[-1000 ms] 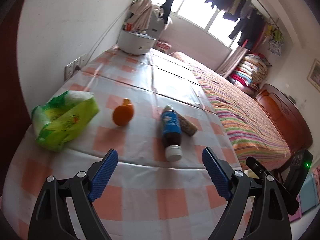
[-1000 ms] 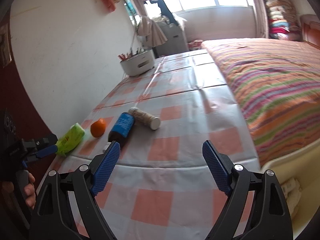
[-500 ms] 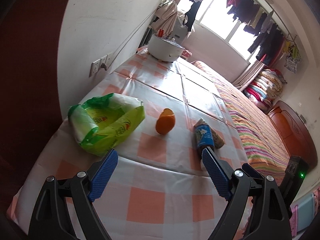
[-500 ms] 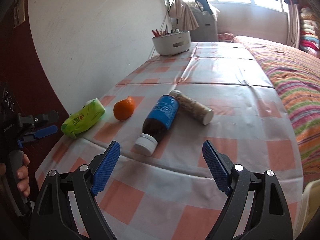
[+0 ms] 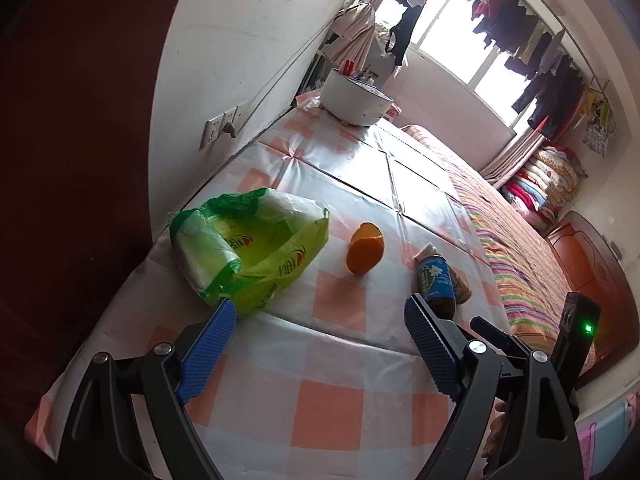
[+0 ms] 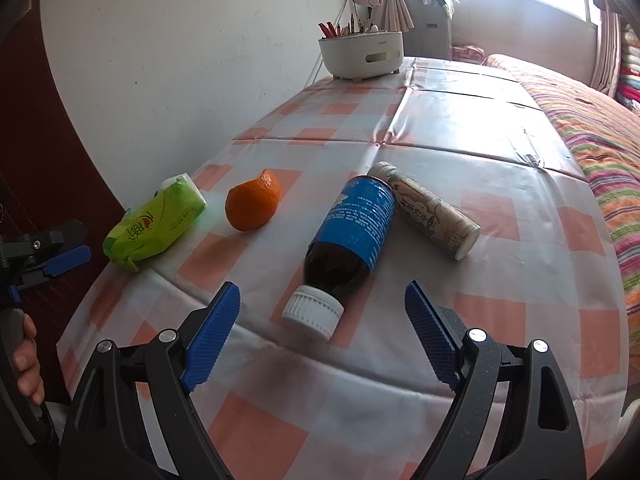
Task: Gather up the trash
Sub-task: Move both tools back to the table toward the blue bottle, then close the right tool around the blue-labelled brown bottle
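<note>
On the checked bench (image 6: pixel 460 128) are seen one green packet (image 6: pixel 154 226), one orange (image 6: pixel 253 205) and two bottles lying touching: a blue-labelled one (image 6: pixel 352 236) and a beige one (image 6: pixel 428 212). Both the left gripper (image 5: pixel 316 348) and the right gripper (image 6: pixel 322 328) are held wide open and empty.

A white wall (image 6: pixel 180 60) fills the upper left, with a socket plate (image 5: pixel 220 128) low on it. Bright windows (image 5: pixel 452 44) glow at the top, clothes (image 5: pixel 532 40) hanging before them. A striped bed (image 6: pixel 592 136) runs along the right beside the checked table (image 6: pixel 460 120).
</note>
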Motion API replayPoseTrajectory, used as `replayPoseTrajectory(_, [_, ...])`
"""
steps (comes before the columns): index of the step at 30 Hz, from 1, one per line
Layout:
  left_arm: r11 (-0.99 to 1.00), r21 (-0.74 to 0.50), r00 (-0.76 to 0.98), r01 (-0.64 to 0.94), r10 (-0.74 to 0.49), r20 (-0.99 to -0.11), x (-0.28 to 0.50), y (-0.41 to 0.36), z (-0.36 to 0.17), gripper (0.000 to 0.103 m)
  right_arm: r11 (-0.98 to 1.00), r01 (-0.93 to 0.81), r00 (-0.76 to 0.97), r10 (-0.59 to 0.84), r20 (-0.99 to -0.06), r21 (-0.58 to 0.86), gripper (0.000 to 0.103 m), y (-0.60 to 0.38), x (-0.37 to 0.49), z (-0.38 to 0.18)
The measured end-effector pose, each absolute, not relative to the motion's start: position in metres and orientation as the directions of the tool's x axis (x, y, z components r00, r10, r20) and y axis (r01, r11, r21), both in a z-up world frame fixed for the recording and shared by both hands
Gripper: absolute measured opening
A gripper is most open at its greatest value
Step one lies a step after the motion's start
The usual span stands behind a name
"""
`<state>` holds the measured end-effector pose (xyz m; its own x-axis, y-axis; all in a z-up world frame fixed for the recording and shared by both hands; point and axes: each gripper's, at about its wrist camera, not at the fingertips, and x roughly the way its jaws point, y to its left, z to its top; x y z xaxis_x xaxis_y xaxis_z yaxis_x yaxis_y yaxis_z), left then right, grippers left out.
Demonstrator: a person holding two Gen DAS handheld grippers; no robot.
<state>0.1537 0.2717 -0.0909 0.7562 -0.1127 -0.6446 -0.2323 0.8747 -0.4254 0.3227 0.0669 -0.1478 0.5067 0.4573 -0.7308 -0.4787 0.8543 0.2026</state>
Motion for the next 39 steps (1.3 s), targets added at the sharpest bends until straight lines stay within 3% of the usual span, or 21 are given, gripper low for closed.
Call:
replayPoseTrajectory(23, [0.882,-0.401,0.776,-0.246,-0.069,-0.627,0.183,0.284,-0.085,0.084,0.863,-0.480,0.479,0.407,-0.778,0.156,0.083,0.096,0.363,-0.161])
replayPoseTrajectory(33, [0.905,-0.368,0.773,-0.211,-0.077,-0.630,0.201,0.270,-0.081,0.084,0.864,-0.471,0.444,0.407,-0.798,0.178,0.070,0.092,0.377,-0.174])
replayPoseTrajectory(39, [0.912,-0.364,0.767,-0.192,-0.092,-0.635,0.219,0.263,-0.083,0.084,0.866,-0.462,0.441,0.414,-0.796,0.194,0.055,0.083,0.380,-0.170])
